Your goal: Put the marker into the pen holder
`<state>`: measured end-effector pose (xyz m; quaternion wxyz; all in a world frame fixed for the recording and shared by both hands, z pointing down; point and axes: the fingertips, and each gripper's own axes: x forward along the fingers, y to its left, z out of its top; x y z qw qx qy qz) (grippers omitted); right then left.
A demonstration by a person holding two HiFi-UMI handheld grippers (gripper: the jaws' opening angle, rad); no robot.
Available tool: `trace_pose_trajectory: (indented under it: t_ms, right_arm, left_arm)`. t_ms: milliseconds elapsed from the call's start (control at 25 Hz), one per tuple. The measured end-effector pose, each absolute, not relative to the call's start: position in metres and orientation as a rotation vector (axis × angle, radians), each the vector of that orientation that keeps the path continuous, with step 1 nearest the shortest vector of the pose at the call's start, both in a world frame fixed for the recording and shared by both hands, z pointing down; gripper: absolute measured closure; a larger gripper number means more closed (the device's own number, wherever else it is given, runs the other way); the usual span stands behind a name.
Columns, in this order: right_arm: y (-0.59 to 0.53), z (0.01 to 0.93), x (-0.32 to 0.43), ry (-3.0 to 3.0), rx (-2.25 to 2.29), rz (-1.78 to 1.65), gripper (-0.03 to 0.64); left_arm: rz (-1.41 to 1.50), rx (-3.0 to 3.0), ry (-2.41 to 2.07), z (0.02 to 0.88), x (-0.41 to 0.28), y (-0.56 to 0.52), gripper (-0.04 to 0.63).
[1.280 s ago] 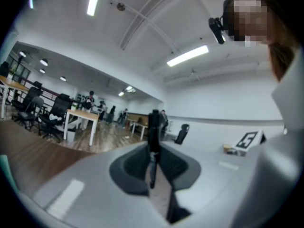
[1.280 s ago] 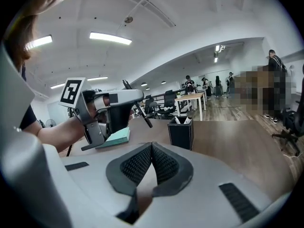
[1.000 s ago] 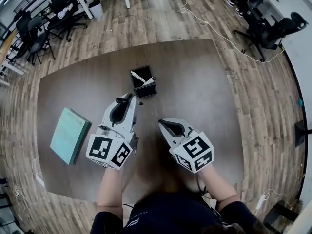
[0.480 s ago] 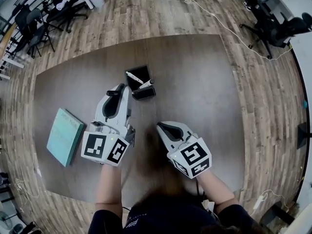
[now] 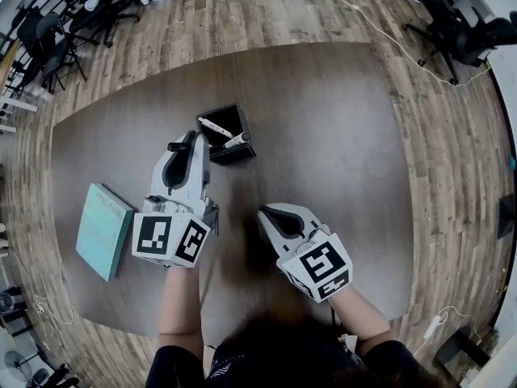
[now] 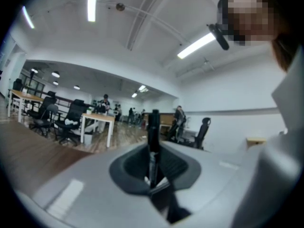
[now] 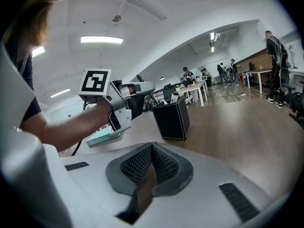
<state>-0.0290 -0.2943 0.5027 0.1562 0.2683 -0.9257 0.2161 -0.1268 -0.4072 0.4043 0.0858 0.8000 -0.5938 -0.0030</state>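
Note:
The black pen holder [image 5: 236, 153] stands on the brown table [image 5: 339, 136] with two white markers [image 5: 215, 127] leaning inside it. My left gripper [image 5: 187, 141] is just left of the holder, raised, and shut on a black marker [image 5: 174, 145]. In the left gripper view the marker [image 6: 153, 132] stands upright between the jaws of the left gripper [image 6: 153, 151], its tip poking past them. My right gripper [image 5: 273, 213] rests nearer to me, shut with nothing in it. From the right gripper view I see the holder [image 7: 172, 120] and the left gripper [image 7: 129, 99] beside it.
A teal book [image 5: 102, 229] lies on the table's left side, also visible as the teal book [image 7: 101, 137] behind the left arm. Office chairs and desks stand on the wooden floor beyond the table's far edge. A white cable runs across the floor at the far right.
My left gripper has carried the black marker forward, level with the pen holder's left side. The right gripper has stayed where it was.

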Motion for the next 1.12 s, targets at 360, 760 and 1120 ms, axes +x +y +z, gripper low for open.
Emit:
trace_pose_trajectory:
  t_ms: [360,760,1120]
  right_arm:
    - [-0.295,0.511,-0.032,-2.648,0.775,0.644,0.615]
    - [-0.288,0.508,-0.031,-2.646,0.771,0.620,0.615]
    - [-0.273,0.494,-0.029,-2.640,0.802,0.595,0.615]
  left_arm:
    - [0.110,2.327,-1.839,0.428,-0.133,-0.415,0.546]
    - [0.118,2.317,-1.819,0.428,-0.132,-0.407,0.469]
    - [0.112,2.310,-1.767,0.420,-0.133,-0.372,0.523]
